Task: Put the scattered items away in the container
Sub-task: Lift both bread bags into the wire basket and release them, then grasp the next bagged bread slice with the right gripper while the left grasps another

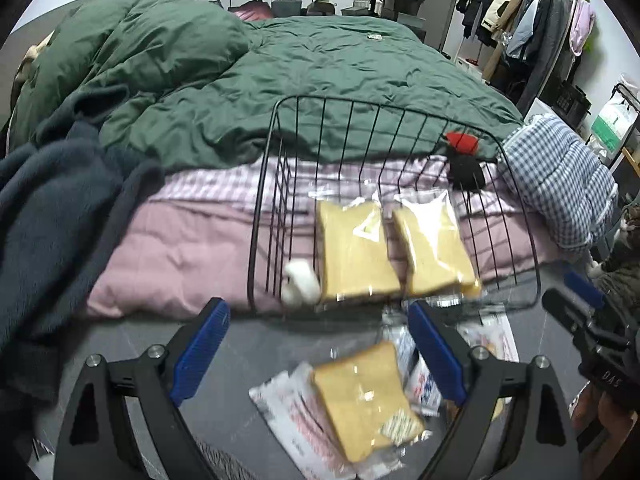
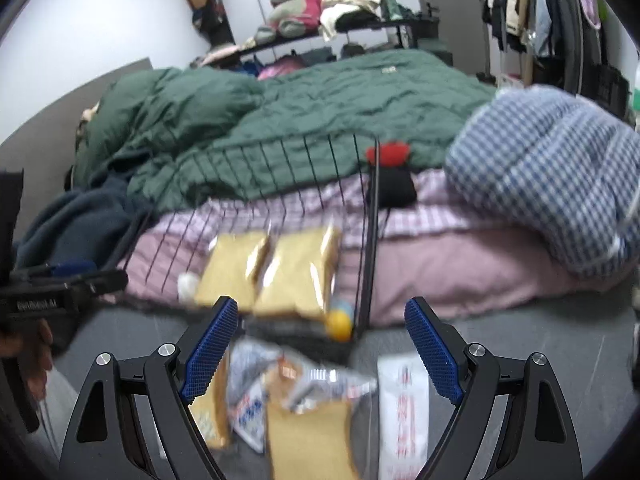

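- Jaws of both the left gripper point(image 1: 318, 354) and right gripper point(image 2: 322, 350) stood wide, holding nothing.
- Both hovered over wrapped bread point(image 1: 366, 398) on the floor, pointing toward the wire basket point(image 1: 264, 200).

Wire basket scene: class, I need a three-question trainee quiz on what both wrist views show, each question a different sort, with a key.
1. True or false: the wire basket already holds two wrapped bread slices.
2. Multiple choice: the left tool is A) shut on bread, B) open and empty, C) out of view.
3. Fill in: the yellow ball lies in the basket's near ____ corner, seen from the right wrist.

Key: 1 true; 2 B; 3 right. The right tool is open too, above packets on the floor.
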A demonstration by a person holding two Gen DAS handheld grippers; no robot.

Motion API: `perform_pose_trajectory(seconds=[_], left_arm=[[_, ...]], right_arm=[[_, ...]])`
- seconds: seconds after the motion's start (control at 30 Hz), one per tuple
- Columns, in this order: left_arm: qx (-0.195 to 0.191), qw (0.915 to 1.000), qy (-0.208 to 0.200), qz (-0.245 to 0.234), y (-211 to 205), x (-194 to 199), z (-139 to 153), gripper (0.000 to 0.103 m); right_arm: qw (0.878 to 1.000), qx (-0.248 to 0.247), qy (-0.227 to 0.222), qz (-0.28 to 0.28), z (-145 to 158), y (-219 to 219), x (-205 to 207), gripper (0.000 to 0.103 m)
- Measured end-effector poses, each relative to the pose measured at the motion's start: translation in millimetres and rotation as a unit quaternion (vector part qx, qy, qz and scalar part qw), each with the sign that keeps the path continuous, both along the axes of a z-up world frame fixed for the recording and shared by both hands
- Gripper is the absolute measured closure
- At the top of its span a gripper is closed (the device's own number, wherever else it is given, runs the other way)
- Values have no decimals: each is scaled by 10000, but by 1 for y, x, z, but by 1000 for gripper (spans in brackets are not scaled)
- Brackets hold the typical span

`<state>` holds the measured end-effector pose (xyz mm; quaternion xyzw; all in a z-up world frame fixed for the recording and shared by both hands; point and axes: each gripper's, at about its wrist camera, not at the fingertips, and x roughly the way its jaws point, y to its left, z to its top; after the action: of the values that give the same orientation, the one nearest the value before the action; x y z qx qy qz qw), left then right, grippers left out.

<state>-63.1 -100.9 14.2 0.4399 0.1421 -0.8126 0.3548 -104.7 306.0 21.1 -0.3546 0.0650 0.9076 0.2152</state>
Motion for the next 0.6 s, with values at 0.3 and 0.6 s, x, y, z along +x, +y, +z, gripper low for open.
perform_pose_trajectory(seconds=[0.3, 0.6], left_arm=[[470, 9985, -253, 84, 33, 31, -56, 13], [758, 9955, -562, 28, 49, 14, -106, 13]], right_arm=[[9986, -39, -526, -48, -40, -19, 43, 15], [9942, -256, -1041, 66, -91, -29, 50, 15]])
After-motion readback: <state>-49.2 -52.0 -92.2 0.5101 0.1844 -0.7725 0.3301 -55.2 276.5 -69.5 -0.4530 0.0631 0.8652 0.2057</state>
